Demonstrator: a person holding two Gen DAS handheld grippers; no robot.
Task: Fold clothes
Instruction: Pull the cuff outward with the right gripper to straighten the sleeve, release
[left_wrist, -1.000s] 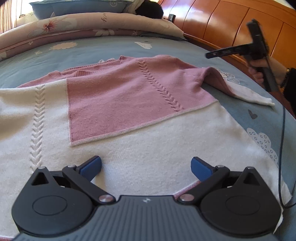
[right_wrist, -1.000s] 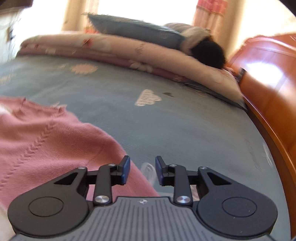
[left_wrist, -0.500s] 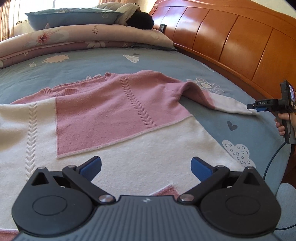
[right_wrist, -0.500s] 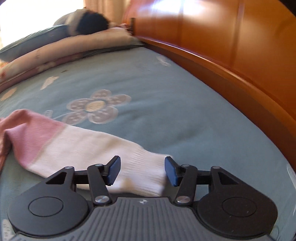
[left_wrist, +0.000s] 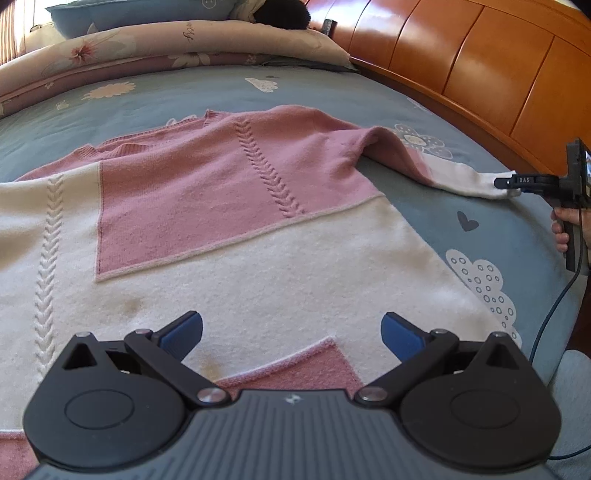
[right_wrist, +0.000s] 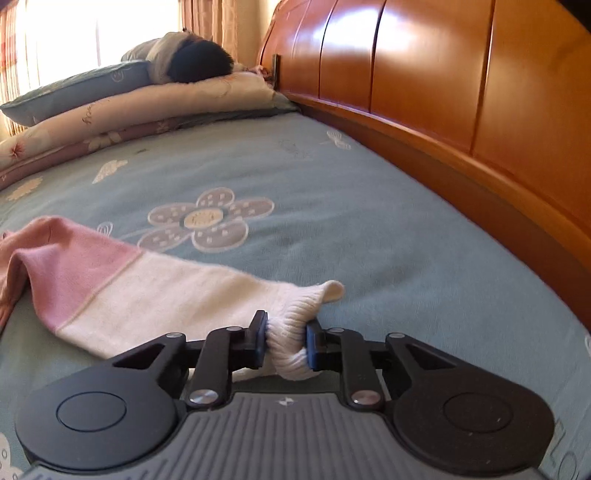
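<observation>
A pink and white knitted sweater (left_wrist: 229, 206) lies spread flat on the blue bed sheet (left_wrist: 480, 236). Its right sleeve (right_wrist: 155, 291) stretches out toward the wooden bed frame. My right gripper (right_wrist: 285, 341) is closing, and its pads pinch the sleeve's white ribbed cuff (right_wrist: 295, 332), bunched between them. In the left wrist view that right gripper (left_wrist: 511, 184) shows at the far right, held by a hand (left_wrist: 565, 229). My left gripper (left_wrist: 291, 332) hovers open over the sweater's white lower part, nothing between its fingers.
A folded floral duvet (left_wrist: 166, 40) and pillows (right_wrist: 74, 92) are piled at the far end of the bed. The orange wooden bed frame (right_wrist: 443, 110) runs along the right side. A cable (left_wrist: 550, 317) hangs off the bed's right edge.
My right gripper swung from above the sweater's body down to the sleeve end and closed on the white cuff. The left gripper stayed open over the hem, shifting only slightly.
</observation>
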